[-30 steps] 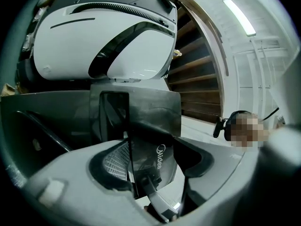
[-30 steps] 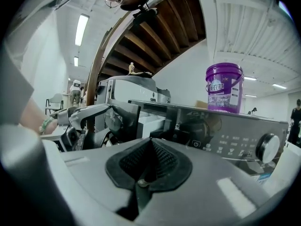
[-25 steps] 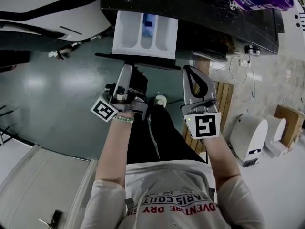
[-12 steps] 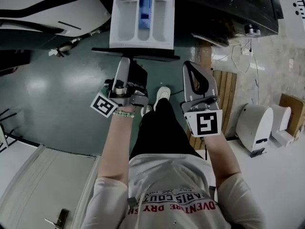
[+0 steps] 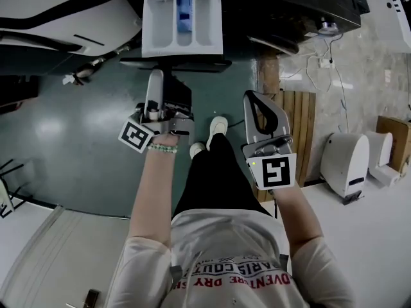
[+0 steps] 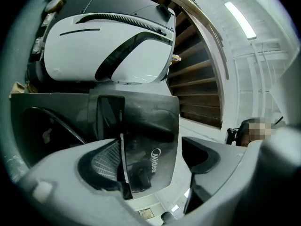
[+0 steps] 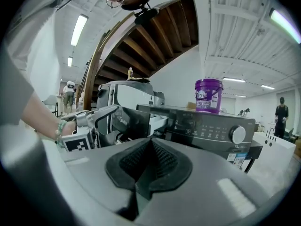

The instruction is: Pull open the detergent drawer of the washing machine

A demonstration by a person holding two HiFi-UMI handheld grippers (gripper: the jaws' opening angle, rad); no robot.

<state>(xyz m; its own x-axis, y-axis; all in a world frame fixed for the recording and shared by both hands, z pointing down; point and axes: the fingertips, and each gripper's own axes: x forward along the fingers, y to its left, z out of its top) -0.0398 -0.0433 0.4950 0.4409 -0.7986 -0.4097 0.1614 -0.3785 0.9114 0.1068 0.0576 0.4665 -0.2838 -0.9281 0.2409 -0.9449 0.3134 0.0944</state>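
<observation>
Well, here is how things stand.
Detergent drawer (image 5: 156,27): pulled out of the washing machine (image 5: 295,5), with its dark front panel (image 6: 150,126) nearest the person.
Drawer contents: three white compartments side by side, and the middle one holds a blue insert (image 5: 184,13). Whether there is any powder or liquid in them cannot be made out.
Machine top: a purple tub (image 7: 208,95) stands on it.
Left arm: stretched forward with a bead bracelet (image 5: 164,148) at the wrist. The left gripper (image 5: 154,85) points at the drawer's front.
Left jaws: wide apart, and they have just been opening. The front panel stands between them, its edge against the left pad (image 6: 101,161) and clear of the right one, so there is no grip on it.
Right arm: held forward beside the body. The right gripper (image 7: 149,166) points ahead, to the right of the drawer and well apart from it.
Right jaws: closed together, the ribbed pads meeting with nothing between them.
</observation>
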